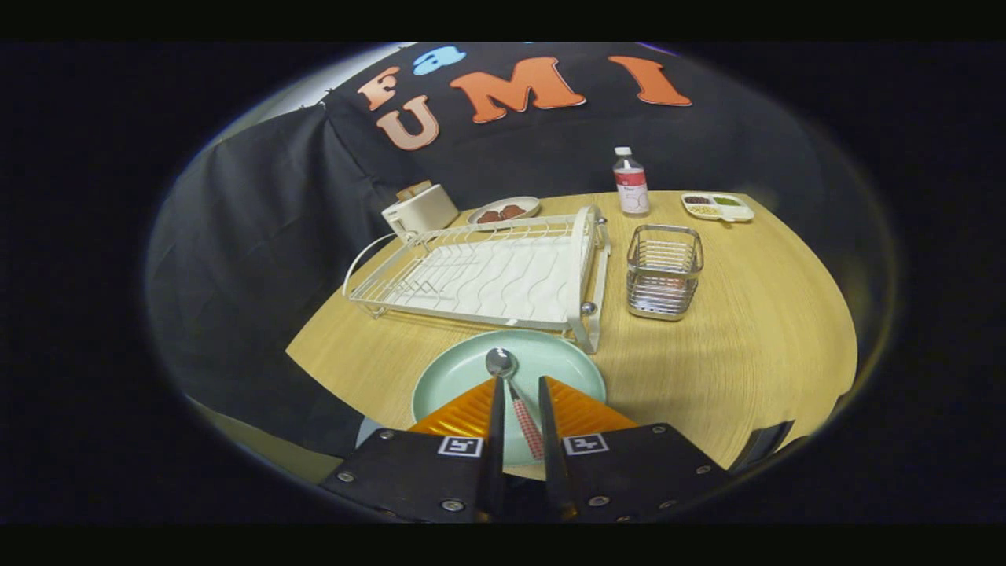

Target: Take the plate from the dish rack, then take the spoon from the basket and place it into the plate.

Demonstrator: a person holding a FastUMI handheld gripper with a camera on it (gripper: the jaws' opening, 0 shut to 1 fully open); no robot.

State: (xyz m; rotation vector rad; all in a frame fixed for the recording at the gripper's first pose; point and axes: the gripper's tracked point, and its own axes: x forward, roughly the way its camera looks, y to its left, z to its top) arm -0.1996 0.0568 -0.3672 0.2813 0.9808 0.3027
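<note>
Claw (519, 385) fingers are seen parted around the spoon (511, 389), which lies in the plate (471, 369) just before the dish rack (479, 271). Nothing legible is offered by the bottle (630, 182) label.

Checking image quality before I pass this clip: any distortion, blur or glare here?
Gripper view: strong fisheye bending, so the table edge curves; dish rack, plate and spoon between the tool fingers read sharp; a small highlight on the spoon bowl; light dims toward the booth cloth.
</note>
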